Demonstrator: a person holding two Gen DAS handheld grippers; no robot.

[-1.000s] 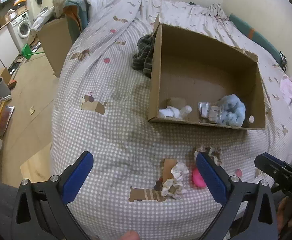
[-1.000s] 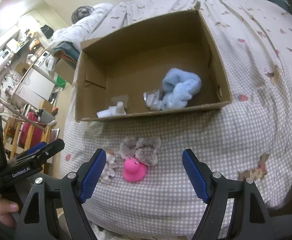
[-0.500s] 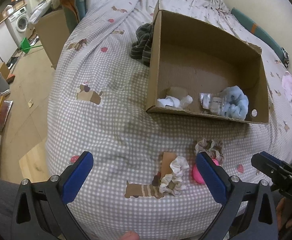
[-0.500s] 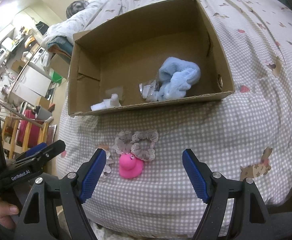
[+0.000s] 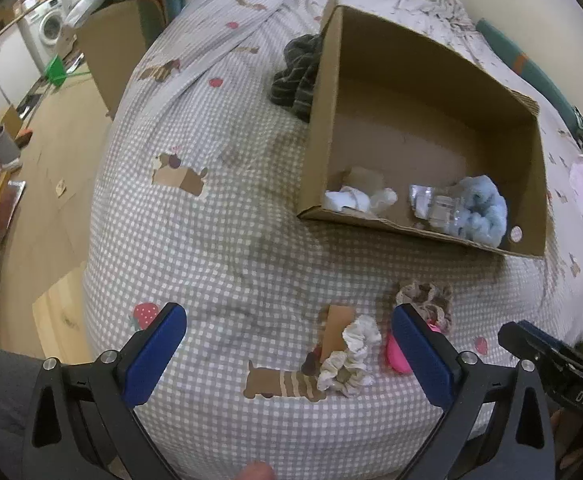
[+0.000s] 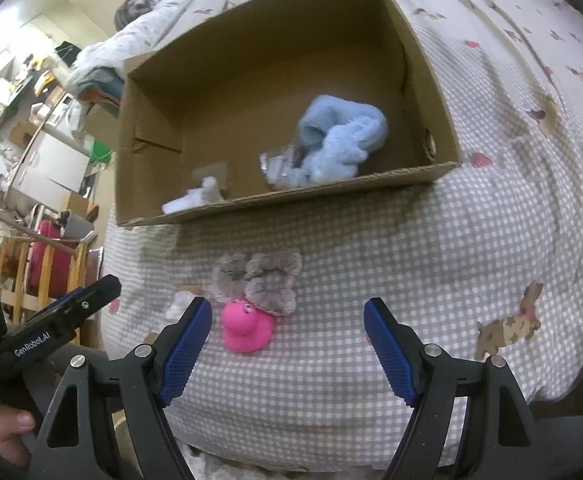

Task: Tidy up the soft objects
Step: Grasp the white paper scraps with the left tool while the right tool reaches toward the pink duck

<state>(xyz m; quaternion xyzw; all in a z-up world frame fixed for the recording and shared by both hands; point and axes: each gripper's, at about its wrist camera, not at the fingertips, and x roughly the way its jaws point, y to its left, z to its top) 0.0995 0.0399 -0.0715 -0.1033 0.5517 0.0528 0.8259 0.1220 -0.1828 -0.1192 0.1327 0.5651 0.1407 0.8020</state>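
Both grippers, left [image 5: 287, 340] and right [image 6: 287, 330], hover spread above scrunchies [image 6: 259, 280].

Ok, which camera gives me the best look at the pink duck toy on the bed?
The right wrist view: the pink duck lies whole and unobstructed just ahead of the open right gripper, against the grey scrunchie. In the left wrist view the left gripper's right finger hides most of it, leaving only a pink sliver.

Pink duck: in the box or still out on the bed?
Out. The pink duck sits on the checked bedspread, in front of the cardboard box, touching a grey scrunchie.
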